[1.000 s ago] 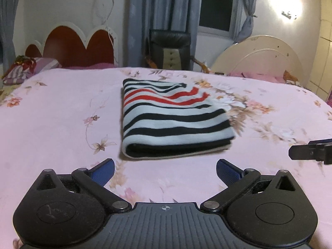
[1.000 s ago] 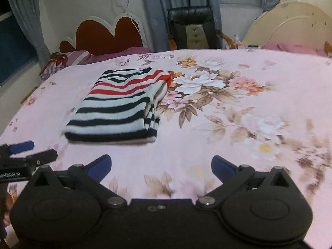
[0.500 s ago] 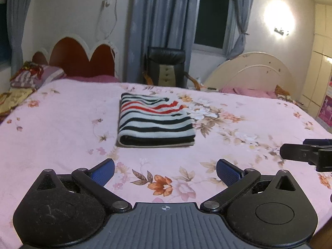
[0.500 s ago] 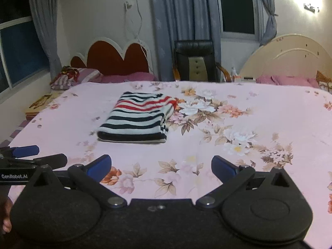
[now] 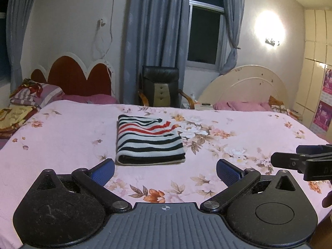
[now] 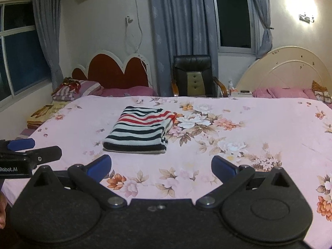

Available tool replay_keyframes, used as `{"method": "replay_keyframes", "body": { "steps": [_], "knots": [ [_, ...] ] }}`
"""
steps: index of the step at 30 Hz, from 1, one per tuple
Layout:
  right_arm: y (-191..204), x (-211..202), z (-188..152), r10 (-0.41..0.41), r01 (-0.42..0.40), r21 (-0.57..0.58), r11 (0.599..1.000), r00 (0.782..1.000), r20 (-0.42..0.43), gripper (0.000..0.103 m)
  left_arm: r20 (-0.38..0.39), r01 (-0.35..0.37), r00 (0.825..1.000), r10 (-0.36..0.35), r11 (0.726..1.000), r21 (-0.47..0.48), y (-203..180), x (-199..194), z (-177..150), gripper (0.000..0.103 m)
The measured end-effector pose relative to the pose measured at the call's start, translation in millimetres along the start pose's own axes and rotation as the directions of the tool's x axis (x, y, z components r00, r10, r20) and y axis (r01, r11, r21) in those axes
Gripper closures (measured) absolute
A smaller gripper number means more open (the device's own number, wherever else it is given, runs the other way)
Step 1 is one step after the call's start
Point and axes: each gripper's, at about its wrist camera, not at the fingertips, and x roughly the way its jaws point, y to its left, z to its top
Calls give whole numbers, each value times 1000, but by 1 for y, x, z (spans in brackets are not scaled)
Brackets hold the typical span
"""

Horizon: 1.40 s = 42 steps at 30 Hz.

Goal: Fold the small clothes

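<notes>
A striped garment, white with black and red bands, lies folded into a neat rectangle on the pink floral bedspread; it also shows in the right wrist view. My left gripper is open and empty, held back from the garment near the bed's front edge. My right gripper is open and empty, to the garment's right and equally far back. Each gripper's side shows in the other's view: the right gripper, the left gripper.
A red heart-shaped headboard with pillows stands at the far left. A black chair and a cream headboard stand behind the bed. Curtains and a window fill the back wall.
Both grippers have pulled back and up from the folded garment, which now looks smaller and farther away. Both stay open. The garment has not moved.
</notes>
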Motion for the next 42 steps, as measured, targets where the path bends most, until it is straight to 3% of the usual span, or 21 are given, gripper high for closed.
{"method": "replay_keyframes", "body": {
  "steps": [11, 42],
  "knots": [
    [1, -7, 7, 2, -2, -2, 1000, 999, 40, 1, 14, -9, 1000, 9, 1000, -8, -2, -2, 1, 0],
    [0, -2, 5, 6, -5, -9, 1000, 1000, 31, 1, 25, -26, 999, 26, 1000, -14, -1, -2, 3, 0]
  ]
}}
